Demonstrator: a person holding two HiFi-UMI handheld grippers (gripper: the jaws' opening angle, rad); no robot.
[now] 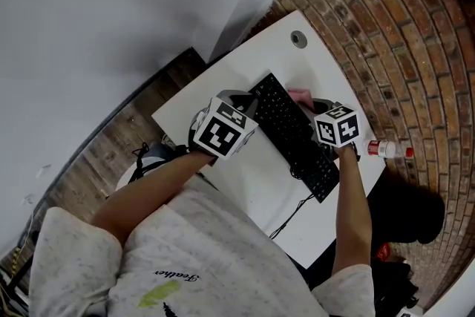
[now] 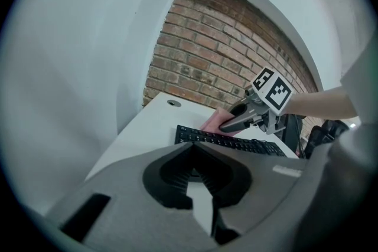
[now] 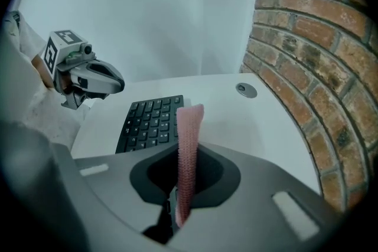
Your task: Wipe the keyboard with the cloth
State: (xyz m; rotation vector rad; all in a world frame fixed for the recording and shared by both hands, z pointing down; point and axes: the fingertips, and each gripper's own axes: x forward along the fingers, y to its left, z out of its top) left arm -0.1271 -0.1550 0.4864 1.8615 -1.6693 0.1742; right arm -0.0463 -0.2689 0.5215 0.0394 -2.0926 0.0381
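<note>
Table (image 1: 249, 185) (image 2: 147, 127) (image 3: 266, 121): white top, rounded corner, set into the angle of a brick wall and a white wall.

Laid directly on it:
- Keyboard (image 1: 293, 134) (image 2: 236, 141) (image 3: 147, 121): black, flat, placed diagonally across the middle.
- Grommet (image 1: 298, 38) (image 2: 173, 103) (image 3: 247, 90): round, grey, set in the top near the far corner, well apart from the keyboard.
- Cable (image 1: 293, 208): thin, dark, run from the keyboard's near end to the table edge.
- Cloth (image 1: 299, 96) (image 2: 214, 121) (image 3: 189, 150): pink, seen at the keyboard's far long edge; contact with the table cannot be told.
</note>
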